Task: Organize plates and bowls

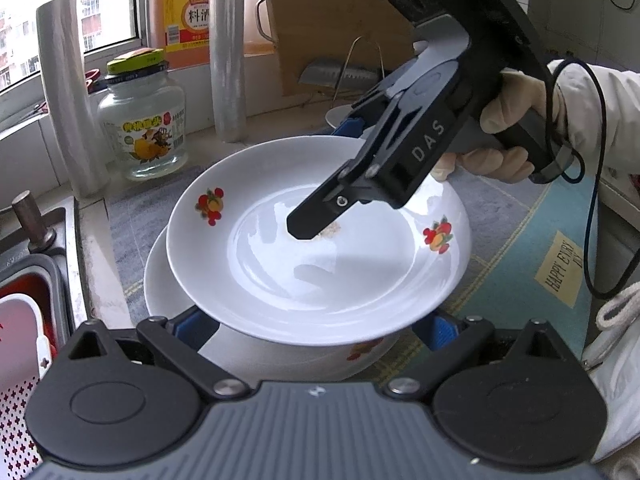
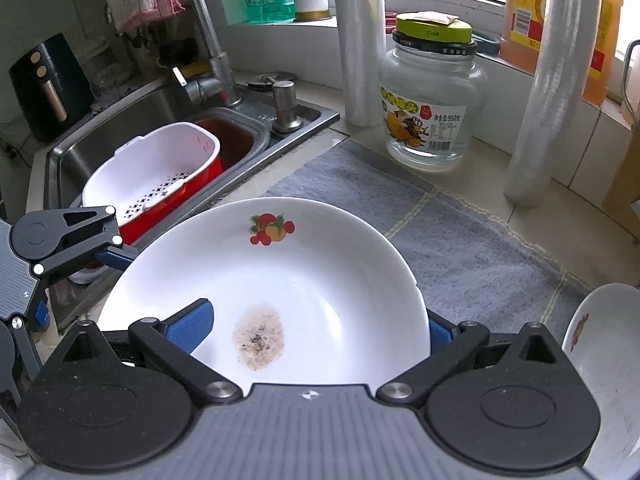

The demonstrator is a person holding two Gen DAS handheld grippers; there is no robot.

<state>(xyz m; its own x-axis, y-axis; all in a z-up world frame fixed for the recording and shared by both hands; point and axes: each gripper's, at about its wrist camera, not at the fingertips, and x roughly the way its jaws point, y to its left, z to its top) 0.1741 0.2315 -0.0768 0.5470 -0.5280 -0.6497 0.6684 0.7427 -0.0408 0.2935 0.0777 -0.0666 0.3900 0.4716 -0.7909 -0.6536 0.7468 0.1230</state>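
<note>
- Here, at far left, the sink (image 2: 132, 120) holds a white strainer (image 2: 160, 160) in a red tub; no dishes show in it.
- My left tongs (image 1: 318, 332) hang released, fingers spread wide. Both blue pads (image 1: 196, 332) are tucked under the near rim of the top plate (image 1: 320, 272), and I cannot tell whether they touch it.
- At centre, that plate, white with fruit prints, sits tilted on a second plate (image 1: 172, 292) of the same pattern. The pair lies on the grey mat (image 2: 480, 240) beside the sink.
- A brown speckled smear (image 2: 258, 338) marks the top plate's well.
- My right tongs (image 2: 316, 332) come in from the far side. They straddle the rim unclenched, one finger over the well and the other outside the edge.
- At right, a small white bowl (image 2: 600, 360) stands on the mat, apart from the plates.
- I judge the work partly done. Two plates are stacked, though off-centre. What seems left is squaring the top plate onto the lower one and placing the bowl.
</note>
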